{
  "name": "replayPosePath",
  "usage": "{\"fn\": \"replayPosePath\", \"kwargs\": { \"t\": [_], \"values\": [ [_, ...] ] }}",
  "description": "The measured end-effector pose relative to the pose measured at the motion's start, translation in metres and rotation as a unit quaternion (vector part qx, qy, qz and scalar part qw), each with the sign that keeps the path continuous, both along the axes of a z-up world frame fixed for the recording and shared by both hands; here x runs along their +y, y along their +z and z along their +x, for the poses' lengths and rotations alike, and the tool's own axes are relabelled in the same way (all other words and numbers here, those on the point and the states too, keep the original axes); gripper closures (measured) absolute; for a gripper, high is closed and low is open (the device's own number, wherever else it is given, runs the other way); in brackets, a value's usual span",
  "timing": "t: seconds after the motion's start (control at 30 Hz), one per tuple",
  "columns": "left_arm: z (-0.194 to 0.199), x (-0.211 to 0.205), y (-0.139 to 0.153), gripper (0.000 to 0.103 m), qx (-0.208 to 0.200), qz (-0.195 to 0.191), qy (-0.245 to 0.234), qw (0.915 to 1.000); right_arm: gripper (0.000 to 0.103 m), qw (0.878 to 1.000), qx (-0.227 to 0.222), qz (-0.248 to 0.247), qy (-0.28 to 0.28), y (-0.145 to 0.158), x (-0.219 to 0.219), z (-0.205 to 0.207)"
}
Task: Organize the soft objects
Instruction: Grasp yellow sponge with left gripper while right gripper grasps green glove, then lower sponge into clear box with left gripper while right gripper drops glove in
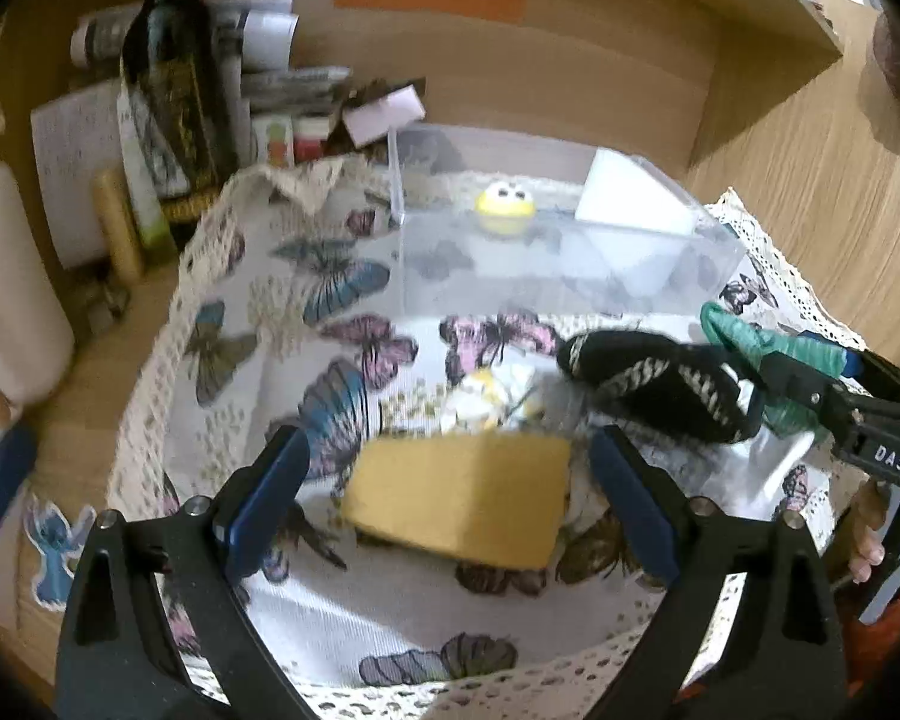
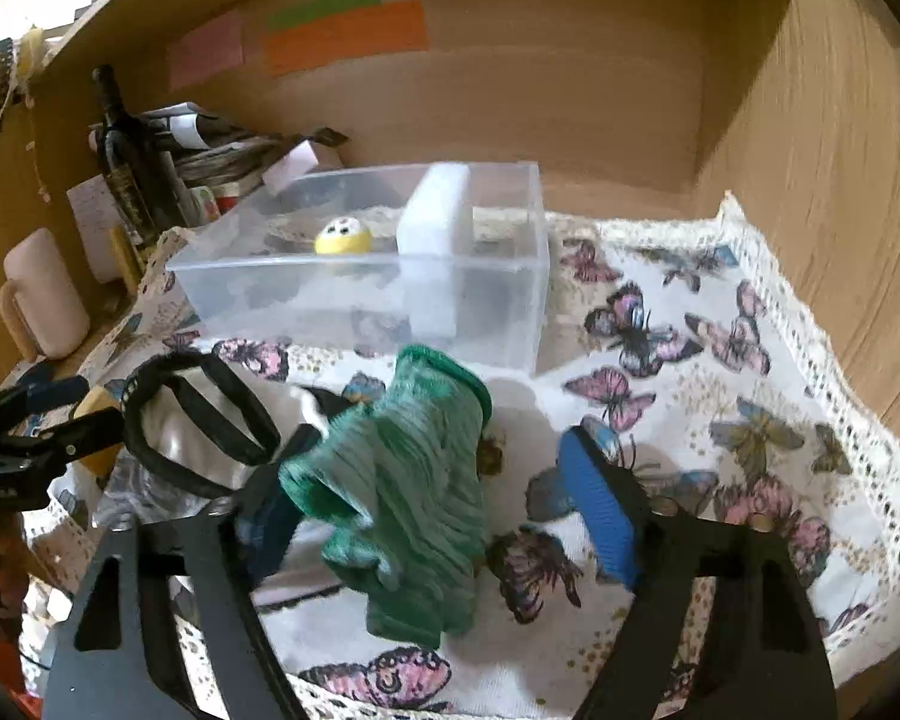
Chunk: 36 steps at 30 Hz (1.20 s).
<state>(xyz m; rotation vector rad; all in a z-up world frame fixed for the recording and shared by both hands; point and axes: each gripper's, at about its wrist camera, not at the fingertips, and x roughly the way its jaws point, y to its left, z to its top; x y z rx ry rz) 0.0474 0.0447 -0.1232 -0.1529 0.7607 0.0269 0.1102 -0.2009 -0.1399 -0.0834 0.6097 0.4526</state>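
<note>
Straddling yellow sponge (image 1: 459, 501), left gripper (image 1: 450, 498) jaws wide, untouching.

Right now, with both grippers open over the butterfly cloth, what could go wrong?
1. The green knit piece lies between the open right gripper fingers, close against the left one, so a close might catch only its edge.
2. The black strap item lies right beside the green piece; it could get snagged along.
3. The yellow sponge sits between the open left gripper fingers, and both grippers look close enough to bump.
</note>
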Motion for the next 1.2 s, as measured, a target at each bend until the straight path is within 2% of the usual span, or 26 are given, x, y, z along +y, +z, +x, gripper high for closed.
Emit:
{"fn": "replayPosePath", "kwargs": {
  "t": [0.1, 0.17, 0.23, 0.27, 0.33, 0.47, 0.9, 1.2],
  "values": [
    [-0.001, 0.003, -0.009, 0.007, 0.008, 0.001, 0.009, 0.9999, 0.047, 1.0, 0.013, 0.004, 0.004, -0.005, 0.0, 0.002],
    [-0.002, 0.004, -0.013, 0.012, 0.01, -0.004, 0.012, 0.9999, 0.059, 1.0, 0.017, 0.009, 0.009, -0.007, 0.001, 0.002],
    [-0.003, 0.006, -0.015, 0.031, 0.013, -0.015, 0.012, 0.9997, 0.069, 1.0, 0.021, 0.016, 0.014, -0.007, 0.002, 0.002],
    [-0.003, 0.006, -0.015, 0.033, 0.015, -0.021, 0.012, 0.9996, 0.074, 0.999, 0.022, 0.019, 0.015, -0.006, 0.003, 0.002],
    [-0.004, 0.006, -0.014, 0.034, 0.012, -0.033, 0.011, 0.9993, 0.079, 0.999, 0.021, 0.025, 0.016, -0.005, 0.003, 0.001],
    [-0.006, 0.004, -0.009, 0.035, 0.0, -0.029, 0.015, 0.9995, 0.085, 1.0, 0.008, 0.027, 0.01, -0.002, 0.003, -0.003],
    [-0.01, 0.011, 0.029, 0.035, -0.062, -0.012, 0.03, 0.9976, 0.087, 0.997, -0.056, 0.053, -0.013, 0.037, -0.018, -0.016],
    [0.005, 0.007, 0.068, 0.035, -0.117, 0.008, 0.026, 0.9928, 0.087, 0.992, -0.102, 0.073, 0.011, 0.07, -0.01, -0.008]
  ]
}}
